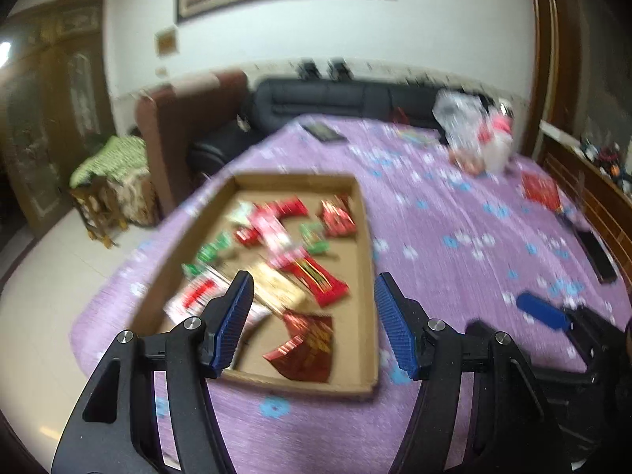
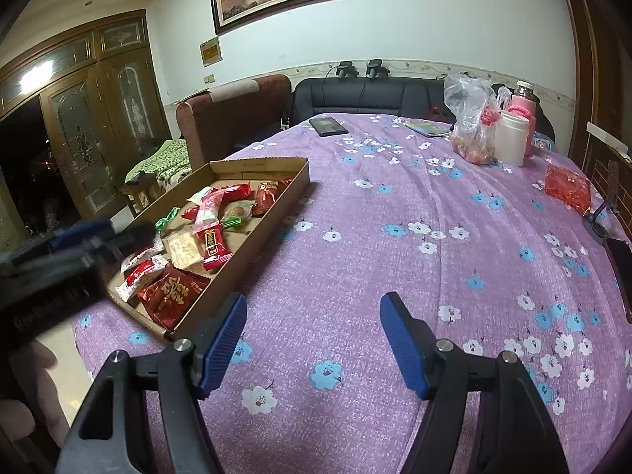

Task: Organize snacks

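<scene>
A shallow cardboard tray (image 1: 365,233) (image 2: 276,219) lies on the purple flowered tablecloth and holds several wrapped snacks. Among them are a large red foil packet (image 1: 306,345) (image 2: 172,296), a long red bar (image 1: 320,278) (image 2: 213,245), a gold packet (image 2: 183,249) and green candies (image 1: 211,251). My left gripper (image 1: 314,290) hovers open over the tray's near end with nothing between its fingers; in the right wrist view it is a blur (image 2: 118,233) at the left. My right gripper (image 2: 314,306) stands open above bare cloth to the right of the tray. A loose red packet (image 2: 567,189) (image 1: 539,191) lies far right.
At the back right stand a clear plastic bag of food (image 2: 470,118), a white jar (image 2: 509,138) and a pink flask (image 2: 525,98). A dark tablet (image 2: 328,126) and a booklet (image 2: 428,128) lie at the far edge. A black phone (image 2: 622,264) lies at the right edge.
</scene>
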Motion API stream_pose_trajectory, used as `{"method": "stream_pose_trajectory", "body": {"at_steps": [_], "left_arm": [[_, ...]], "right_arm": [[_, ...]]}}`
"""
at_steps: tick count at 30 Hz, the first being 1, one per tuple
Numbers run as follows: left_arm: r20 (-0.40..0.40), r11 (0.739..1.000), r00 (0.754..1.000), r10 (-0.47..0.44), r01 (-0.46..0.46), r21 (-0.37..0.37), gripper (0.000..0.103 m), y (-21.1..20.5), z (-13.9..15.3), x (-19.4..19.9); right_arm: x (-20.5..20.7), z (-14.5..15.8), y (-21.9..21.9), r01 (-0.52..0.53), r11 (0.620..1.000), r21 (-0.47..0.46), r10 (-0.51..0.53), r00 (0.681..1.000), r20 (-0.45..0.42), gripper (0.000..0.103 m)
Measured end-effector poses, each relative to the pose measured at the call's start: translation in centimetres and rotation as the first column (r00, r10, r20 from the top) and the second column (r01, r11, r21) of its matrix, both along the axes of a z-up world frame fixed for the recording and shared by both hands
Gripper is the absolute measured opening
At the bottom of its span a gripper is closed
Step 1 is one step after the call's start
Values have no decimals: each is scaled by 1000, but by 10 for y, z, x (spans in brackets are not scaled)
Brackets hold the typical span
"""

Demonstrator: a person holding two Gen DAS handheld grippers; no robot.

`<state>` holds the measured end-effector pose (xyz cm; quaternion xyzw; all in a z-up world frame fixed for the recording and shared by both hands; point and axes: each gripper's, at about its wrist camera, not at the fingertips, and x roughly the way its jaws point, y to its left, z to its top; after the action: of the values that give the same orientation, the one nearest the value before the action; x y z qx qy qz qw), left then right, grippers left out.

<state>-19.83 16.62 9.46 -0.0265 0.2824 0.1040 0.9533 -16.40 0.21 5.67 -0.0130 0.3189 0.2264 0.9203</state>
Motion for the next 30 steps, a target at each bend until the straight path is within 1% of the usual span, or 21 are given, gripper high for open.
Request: {"method": "stream_pose_trajectory", "body": {"at_steps": [2, 3, 4, 6, 7, 8, 10, 11, 12, 13, 14, 16, 18, 20, 23, 27, 30], "left_arm": [[83, 999, 996, 43, -45, 25, 64, 2, 10, -13], [138, 996, 988, 72, -78, 39, 70, 3, 17, -22], [175, 993, 980, 97, -106, 45, 81, 4, 21, -29], [259, 987, 956, 137, -153, 41, 90, 8, 26, -46], [283, 986, 949, 142, -160, 42, 97, 9, 27, -49], [288, 985, 947, 144, -164, 46, 100, 11, 29, -47], [243, 992, 964, 108, -119, 30, 101, 16, 30, -37], [215, 997, 973, 80, -81, -3, 101, 19, 30, -32], [191, 997, 980, 57, -47, -60, 101, 25, 29, -28], [180, 995, 982, 57, -42, -89, 101, 27, 27, -26], [172, 994, 983, 65, -48, -100, 101, 29, 25, -25], [158, 995, 985, 68, -57, -77, 101, 26, 22, -22], [139, 995, 988, 74, -65, -71, 101, 24, 19, -21], [122, 994, 990, 68, -57, -92, 101, 26, 16, -19], [78, 988, 996, 53, -41, -146, 101, 30, 9, -16], [51, 987, 996, 78, -70, -143, 101, 32, 1, -12], [33, 988, 996, 80, -74, -137, 101, 31, -4, -9]], "right_arm": [[-3, 1, 2, -7, 1000, -6, 7, 1000, 6, 73], [-5, 2, 3, -10, 1000, -8, 11, 1000, 11, 73], [-7, 2, 5, -14, 1000, -11, 14, 1000, 16, 73], [-11, 4, 8, -24, 1000, -17, 24, 999, 27, 73], [-13, 5, 10, -29, 999, -20, 30, 999, 34, 73], [-15, 6, 12, -35, 999, -24, 36, 999, 40, 73], [-18, 8, 17, -46, 998, -34, 48, 998, 48, 73], [-19, 9, 19, -51, 998, -38, 52, 997, 50, 73], [-21, 9, 21, -55, 998, -43, 57, 997, 53, 73], [-23, 10, 22, -58, 997, -47, 61, 997, 58, 73], [-25, 10, 23, -60, 997, -52, 63, 996, 63, 73], [-27, 10, 25, -62, 996, -60, 66, 995, 70, 73], [-28, 10, 27, -68, 995, -67, 72, 995, 70, 73], [-28, 8, 30, -75, 995, -70, 79, 995, 67, 73], [-30, 7, 34, -87, 994, -74, 91, 994, 65, 73], [-34, 5, 41, -101, 990, -98, 109, 991, 73, 73], [-35, 4, 46, -114, 987, -114, 124, 989, 77, 73]]}}
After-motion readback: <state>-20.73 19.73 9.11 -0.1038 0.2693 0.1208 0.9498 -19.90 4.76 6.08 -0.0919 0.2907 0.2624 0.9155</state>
